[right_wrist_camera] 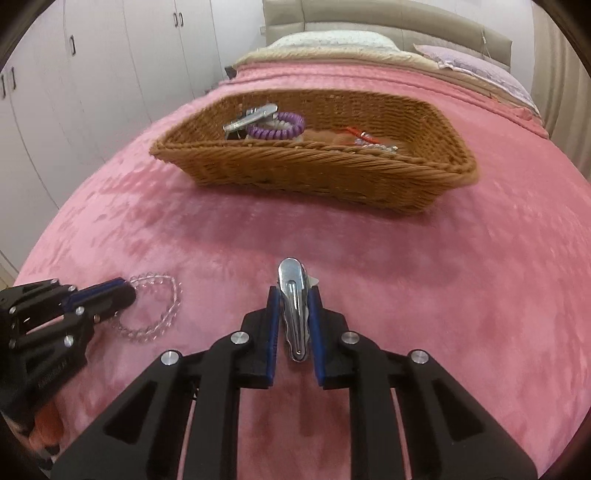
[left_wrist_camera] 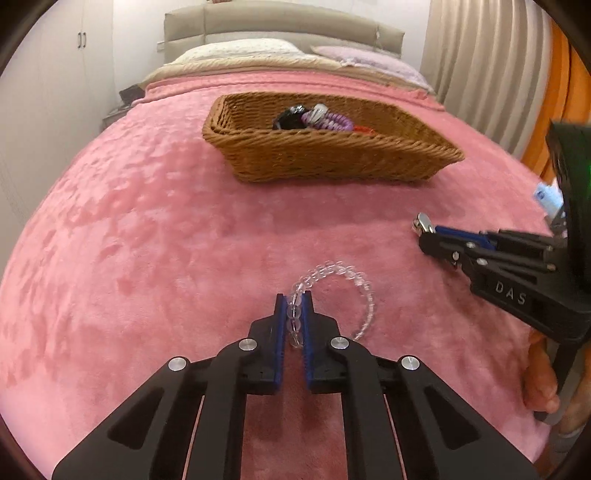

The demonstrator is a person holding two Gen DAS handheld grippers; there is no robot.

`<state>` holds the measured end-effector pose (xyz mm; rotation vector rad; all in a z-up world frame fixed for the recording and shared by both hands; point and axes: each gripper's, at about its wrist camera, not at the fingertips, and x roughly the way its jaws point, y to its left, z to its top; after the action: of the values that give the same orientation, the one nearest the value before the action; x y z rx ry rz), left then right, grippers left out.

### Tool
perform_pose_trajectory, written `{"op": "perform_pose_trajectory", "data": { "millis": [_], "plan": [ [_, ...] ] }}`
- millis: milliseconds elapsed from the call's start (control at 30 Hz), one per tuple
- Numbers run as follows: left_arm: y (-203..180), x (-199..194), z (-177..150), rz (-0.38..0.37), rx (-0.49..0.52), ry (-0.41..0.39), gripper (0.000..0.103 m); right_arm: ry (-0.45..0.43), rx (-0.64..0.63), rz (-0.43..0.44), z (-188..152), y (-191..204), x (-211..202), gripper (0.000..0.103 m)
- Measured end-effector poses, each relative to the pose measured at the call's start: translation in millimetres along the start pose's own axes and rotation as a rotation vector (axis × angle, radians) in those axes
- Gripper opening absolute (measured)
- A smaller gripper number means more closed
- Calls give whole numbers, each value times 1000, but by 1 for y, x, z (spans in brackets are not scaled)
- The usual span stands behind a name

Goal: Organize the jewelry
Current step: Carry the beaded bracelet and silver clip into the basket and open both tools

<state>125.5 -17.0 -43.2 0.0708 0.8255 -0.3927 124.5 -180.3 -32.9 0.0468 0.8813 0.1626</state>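
Jewelry lies split between a pink blanket (left_wrist_camera: pixel 147 229) and a woven wicker basket (left_wrist_camera: pixel 332 162) on a bed, as 2 handheld grippers each close on a piece. The left gripper (left_wrist_camera: pixel 294 299) is clamped on a clear beaded bracelet (left_wrist_camera: pixel 364 291), its blue pads pinching one side of the strand while the rest of the loop rests on the blanket to the right of the fingers. In the right wrist view the same bracelet (right_wrist_camera: pixel 166 314) curves out from that gripper (right_wrist_camera: pixel 127 290) at the lower left. The right gripper (right_wrist_camera: pixel 294 295) is pressed shut on a silver metal hair clip (right_wrist_camera: pixel 293 314), which stands lengthwise between the 2 pads, its rounded end poking out past the fingertips. Seen from the left wrist, the clip (left_wrist_camera: pixel 424 223) juts from the tip of the right gripper (left_wrist_camera: pixel 430 236) just above the blanket, well apart from the bracelet. The basket sits farther up the bed, beyond both grippers, and holds a purple coiled band (right_wrist_camera: pixel 277 127), a second silver clip (right_wrist_camera: pixel 251 116), a black item (left_wrist_camera: pixel 290 120) and a red piece (right_wrist_camera: pixel 356 134). Pillows (left_wrist_camera: pixel 240 51) and a padded headboard (left_wrist_camera: pixel 280 26) close the scene behind, with white wardrobe doors (right_wrist_camera: pixel 110 74) on the left. Fingers of a hand (left_wrist_camera: pixel 543 384) show under the right gripper's body.
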Motion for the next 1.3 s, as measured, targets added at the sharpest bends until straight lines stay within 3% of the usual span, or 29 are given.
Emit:
{"op": "perform_pose_trajectory", "data": {
  "millis": [233, 433, 767, 933, 1067, 1133, 1300],
  "plan": [
    [-6, -30, 4, -127, -20, -102, 6, -44, 11, 3, -6, -13, -32, 14],
    [-20, -52, 25, -128, 18, -157, 6, -114, 7, 14, 17, -19, -68, 14],
    [-35, -69, 109, -79, 101, -310, 6, -267, -31, -15, 87, -28, -94, 13],
    [-39, -45, 150, -88, 86, -339, 6, -274, -8, -22, 123, -44, -66, 13],
    [-38, -8, 175, -111, 47, -337, 6, -178, 50, 24, 144, -63, -19, 13],
    [-37, 15, 183, -114, 27, -312, 6, -139, 93, 54, 153, -76, 6, 14],
    [-33, 66, 188, -119, 11, -238, 6, -71, 94, 9, 157, -81, 48, 13]
  ]
}}
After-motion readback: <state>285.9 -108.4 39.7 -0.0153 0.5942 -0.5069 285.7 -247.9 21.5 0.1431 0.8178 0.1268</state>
